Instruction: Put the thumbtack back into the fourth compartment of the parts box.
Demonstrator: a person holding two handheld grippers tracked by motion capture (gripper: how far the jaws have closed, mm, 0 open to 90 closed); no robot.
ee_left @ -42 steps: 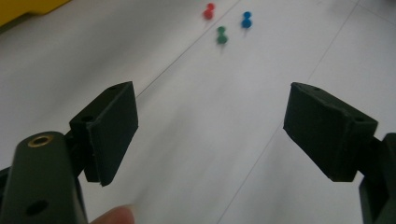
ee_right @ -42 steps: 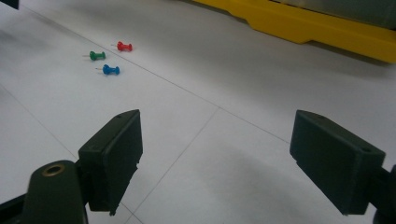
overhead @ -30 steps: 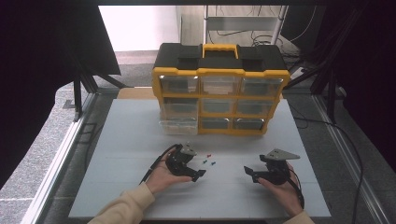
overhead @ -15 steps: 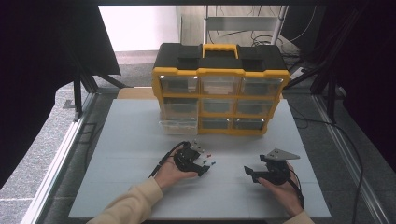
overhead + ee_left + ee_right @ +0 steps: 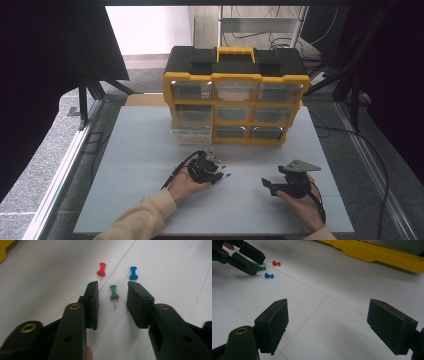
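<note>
Three push pins lie on the white table: a red pin, a blue pin and a green pin. My left gripper points down at them. Its jaws have just been closing and now stand on either side of the green pin, with a gap on both sides and neither pad touching it. In the high view the left gripper sits at the table's middle, beside the red pin and the blue pin. My right gripper rests to the right, wide open, with only bare table between its jaws.
A yellow and black drawer organizer stands at the back of the white table, one clear drawer pulled out at its lower left. Its yellow base runs across the top of the right gripper view.
The left gripper has shifted toward the pins, and its jaws have narrowed around the green pin. The right gripper has stayed still.
</note>
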